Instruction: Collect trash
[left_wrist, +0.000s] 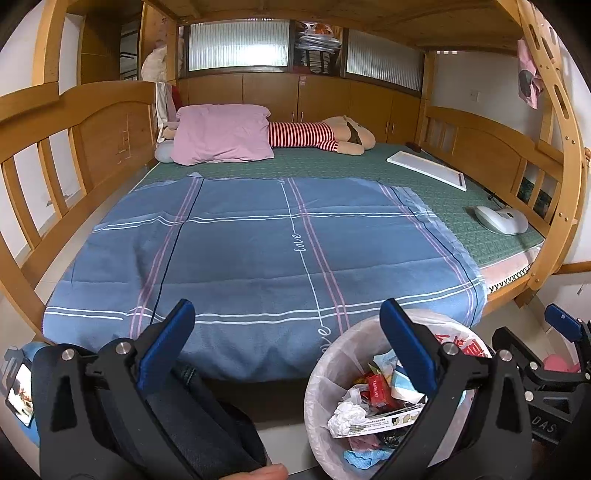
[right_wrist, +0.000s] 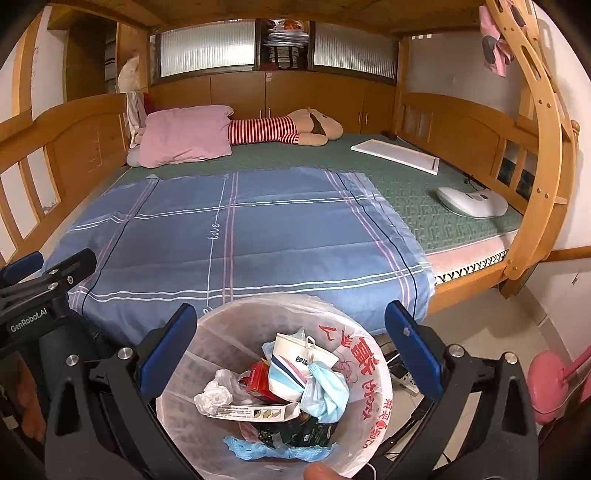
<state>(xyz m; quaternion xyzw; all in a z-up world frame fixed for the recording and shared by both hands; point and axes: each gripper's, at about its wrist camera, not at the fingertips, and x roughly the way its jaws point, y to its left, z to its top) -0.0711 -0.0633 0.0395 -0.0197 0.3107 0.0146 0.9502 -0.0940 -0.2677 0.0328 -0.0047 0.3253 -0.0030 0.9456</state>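
Trash bin (right_wrist: 236, 332) between right jaws (phone (left_wrist: 18, 387) only left view)

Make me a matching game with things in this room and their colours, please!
Things:
1. pillow
2. blanket
3. mask
4. mat

Colours:
A. green
B. pink
C. light blue
D. blue with white and pink lines

Pairs: 1-B, 2-D, 3-C, 4-A
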